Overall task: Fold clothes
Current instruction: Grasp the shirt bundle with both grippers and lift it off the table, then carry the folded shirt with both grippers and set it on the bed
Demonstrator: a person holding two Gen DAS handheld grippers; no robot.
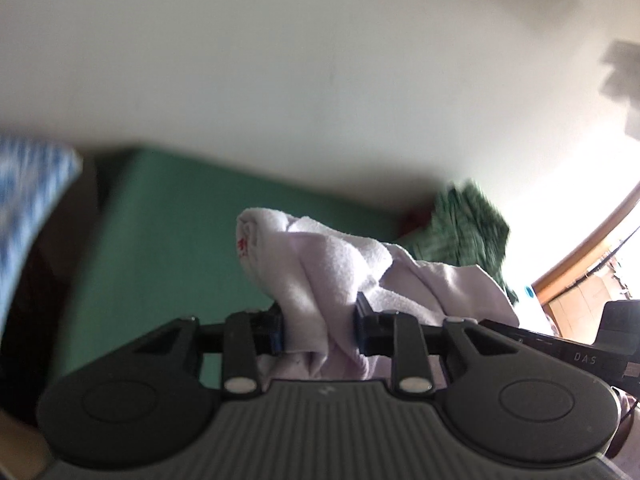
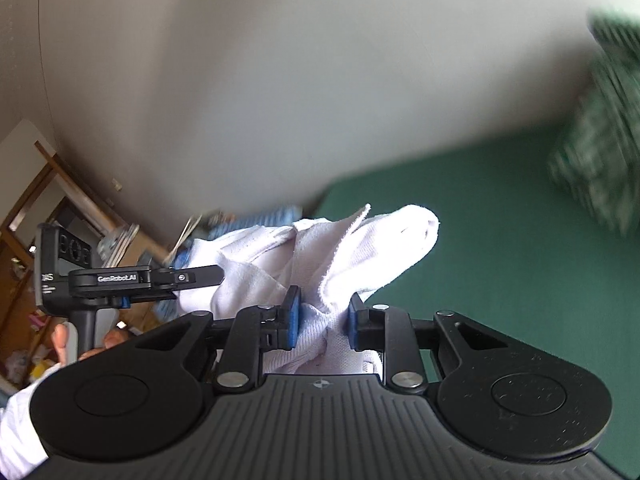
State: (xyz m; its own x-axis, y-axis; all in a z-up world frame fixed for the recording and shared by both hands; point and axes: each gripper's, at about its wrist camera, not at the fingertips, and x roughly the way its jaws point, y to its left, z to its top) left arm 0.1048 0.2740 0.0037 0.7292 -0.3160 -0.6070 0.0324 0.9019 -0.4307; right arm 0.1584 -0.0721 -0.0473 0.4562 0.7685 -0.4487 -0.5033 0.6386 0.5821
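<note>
A pale lilac-white garment (image 1: 320,264) with a small red mark hangs bunched between both grippers, lifted above the green surface (image 1: 168,232). My left gripper (image 1: 320,328) is shut on a fold of it. My right gripper (image 2: 322,318) is shut on another fold of the same garment (image 2: 360,248). In the right wrist view the left gripper (image 2: 188,278) shows side-on at the left, its fingers buried in the cloth. The right gripper's body shows at the right edge of the left wrist view (image 1: 580,352).
A green patterned cloth (image 1: 468,228) lies heaped on the green surface, also blurred in the right wrist view (image 2: 600,152). A blue-white patterned fabric (image 1: 28,208) sits at the left. A plain white wall (image 1: 320,60) rises behind. Wooden furniture and clutter (image 2: 48,208) stand beyond.
</note>
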